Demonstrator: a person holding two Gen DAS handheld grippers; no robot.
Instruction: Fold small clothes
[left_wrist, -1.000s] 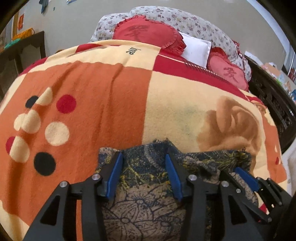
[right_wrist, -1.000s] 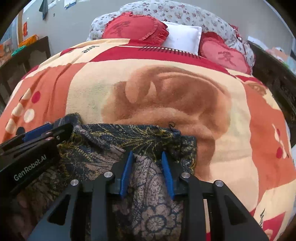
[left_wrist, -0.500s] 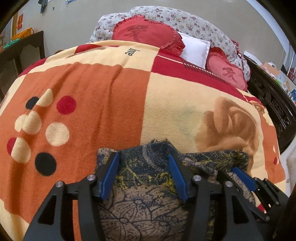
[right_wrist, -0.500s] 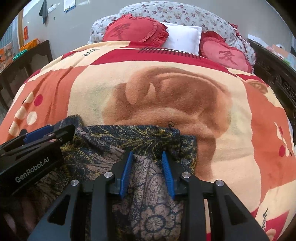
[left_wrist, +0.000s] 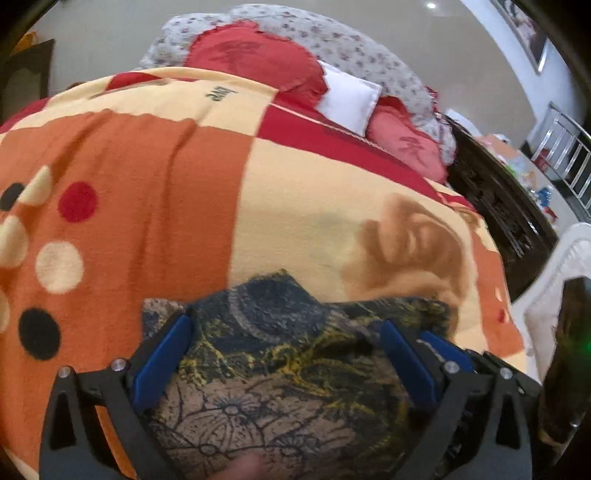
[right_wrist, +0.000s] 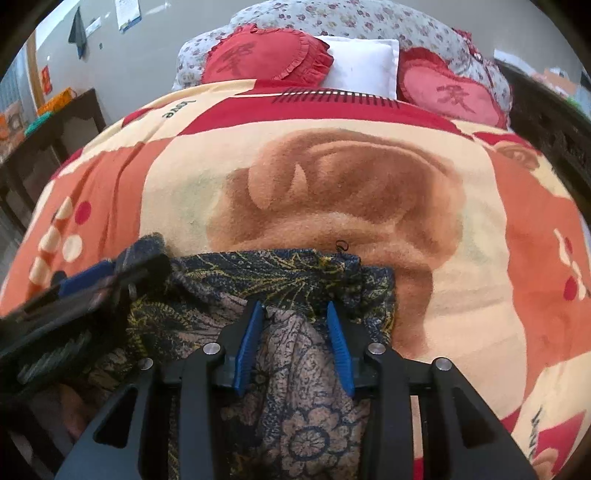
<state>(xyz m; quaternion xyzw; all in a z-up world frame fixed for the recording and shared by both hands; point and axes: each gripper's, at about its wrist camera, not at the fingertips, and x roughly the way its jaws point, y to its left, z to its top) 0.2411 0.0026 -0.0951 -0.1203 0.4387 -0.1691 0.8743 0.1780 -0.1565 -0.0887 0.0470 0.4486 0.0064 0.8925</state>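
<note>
A small garment (left_wrist: 277, 369), dark blue with yellow tracery and a tan flowered side, lies bunched on the blanket (left_wrist: 147, 184) at the near edge of the bed. My left gripper (left_wrist: 284, 325) stands wide over its left part, jaws still opening, with the cloth lying loose between the blue pads (left_wrist: 162, 354). In the right wrist view a raised fold of the garment (right_wrist: 277, 273) fills the gap of my right gripper (right_wrist: 294, 308); both pads touch it and the jaws are opening. The left gripper's fingers (right_wrist: 110, 273) show at the garment's left end.
The orange, cream and red blanket (right_wrist: 332, 184) covers the whole bed. Red heart cushions (right_wrist: 266, 55) and a white pillow (right_wrist: 362, 66) lie at the head. A dark carved bed frame (left_wrist: 498, 192) runs along the right, a white basket (left_wrist: 569, 251) beyond it, a dark side table (right_wrist: 55, 136) left.
The left jaws have spread far apart and let the cloth go slack between them. The right jaws have widened slightly around the fold. Neither hand has shifted much.
</note>
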